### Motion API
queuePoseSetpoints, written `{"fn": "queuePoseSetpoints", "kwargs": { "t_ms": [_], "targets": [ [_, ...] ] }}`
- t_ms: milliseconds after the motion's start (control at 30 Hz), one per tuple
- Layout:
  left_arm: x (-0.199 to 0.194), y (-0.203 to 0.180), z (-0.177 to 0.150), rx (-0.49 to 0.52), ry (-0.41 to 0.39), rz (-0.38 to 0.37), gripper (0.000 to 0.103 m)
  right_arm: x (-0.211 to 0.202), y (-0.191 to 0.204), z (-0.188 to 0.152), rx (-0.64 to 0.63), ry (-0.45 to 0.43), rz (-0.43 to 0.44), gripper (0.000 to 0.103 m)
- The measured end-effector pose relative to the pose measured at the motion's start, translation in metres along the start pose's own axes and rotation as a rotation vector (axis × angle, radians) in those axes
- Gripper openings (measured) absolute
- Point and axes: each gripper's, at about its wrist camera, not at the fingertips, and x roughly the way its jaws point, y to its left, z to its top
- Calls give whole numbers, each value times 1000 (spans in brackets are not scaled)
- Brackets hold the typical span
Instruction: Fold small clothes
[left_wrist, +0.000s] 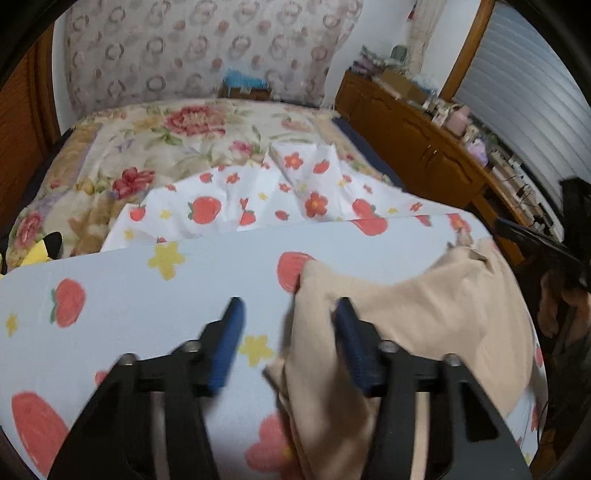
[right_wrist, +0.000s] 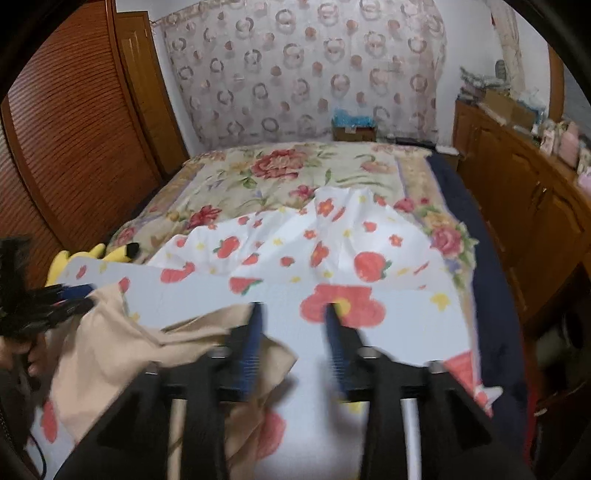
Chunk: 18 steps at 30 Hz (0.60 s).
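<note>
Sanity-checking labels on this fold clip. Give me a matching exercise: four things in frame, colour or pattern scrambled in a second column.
1. small garment
2. plush toy
3. work-surface cloth
4. left gripper fingers

a. blue
b. white with strawberries and stars
c. plain beige
d. yellow with black tips

Pairs: 1-c, 2-d, 3-b, 4-a

Left tongs (left_wrist: 290, 314) spread wide over beige garment (left_wrist: 406, 325).
</note>
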Motion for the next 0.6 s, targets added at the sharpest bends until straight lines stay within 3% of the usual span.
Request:
{"fn": "queuePoseSetpoints", "kwargs": {
  "t_ms": [167,233,300,333,433,600],
  "targets": [
    [9,-6,9,22,24,-47,29,-6,0,-10,3,58,64,49],
    [12,-10,8,40,43,-70,5,-5,-3,-13,4,81,89,49],
    [10,-12,6,51,36,-72,4,-1,-7,-12,14,95,130,48],
    [5,-12,4,58,13,-56,3,0,-9,-9,22,93,141,42],
    [-19,-7,0,33,-83,-15,3,5,-17,0,31,75,189,2],
    [-36,-1,-5,40,-128,59,3,-5,-28,21,47,-69,150,2]
  ]
}}
